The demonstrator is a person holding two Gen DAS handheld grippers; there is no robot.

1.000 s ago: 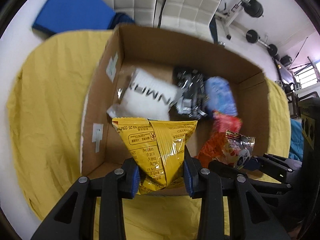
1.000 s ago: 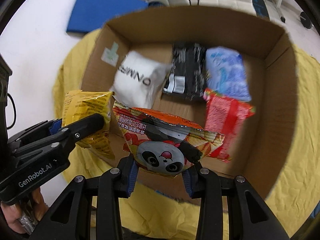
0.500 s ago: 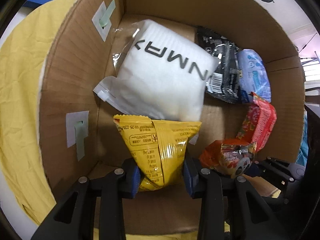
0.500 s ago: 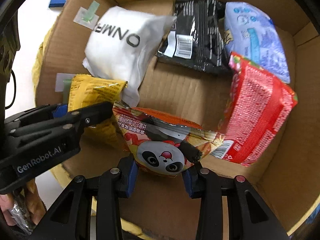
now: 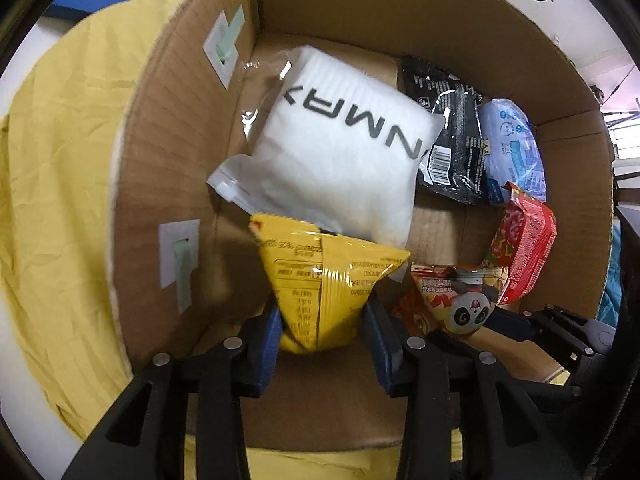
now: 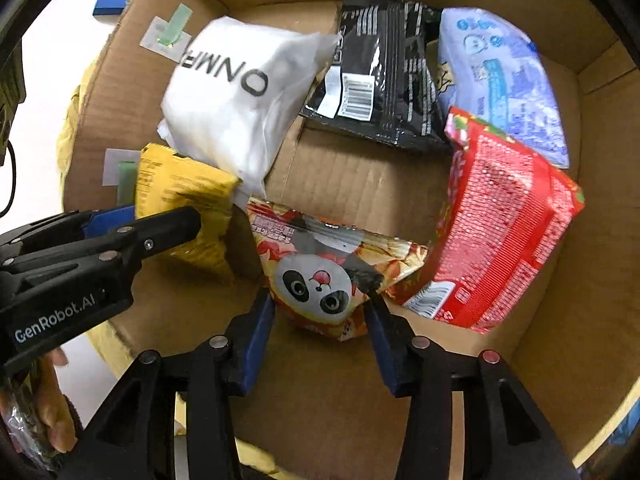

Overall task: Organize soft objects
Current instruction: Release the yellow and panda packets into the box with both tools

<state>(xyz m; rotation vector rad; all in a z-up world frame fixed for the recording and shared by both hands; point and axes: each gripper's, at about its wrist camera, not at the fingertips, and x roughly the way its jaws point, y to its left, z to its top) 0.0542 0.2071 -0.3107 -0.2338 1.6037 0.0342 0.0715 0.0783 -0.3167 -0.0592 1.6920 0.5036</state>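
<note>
My left gripper [image 5: 324,320] is shut on a yellow snack bag [image 5: 324,280] and holds it low inside the cardboard box [image 5: 168,128], near the box's left wall. The bag also shows in the right wrist view [image 6: 180,196]. My right gripper [image 6: 320,316] is shut on an orange panda snack bag [image 6: 320,276], just right of the yellow one, over the box floor. The panda bag shows in the left wrist view too [image 5: 460,300].
In the box lie a white pillow pack [image 6: 240,92], a black packet [image 6: 380,72], a pale blue pack [image 6: 500,76] and a red snack bag [image 6: 500,224]. The box stands on a yellow cloth [image 5: 60,200].
Both grippers have moved down into the box with their bags. The box contents now loom larger and closer.
</note>
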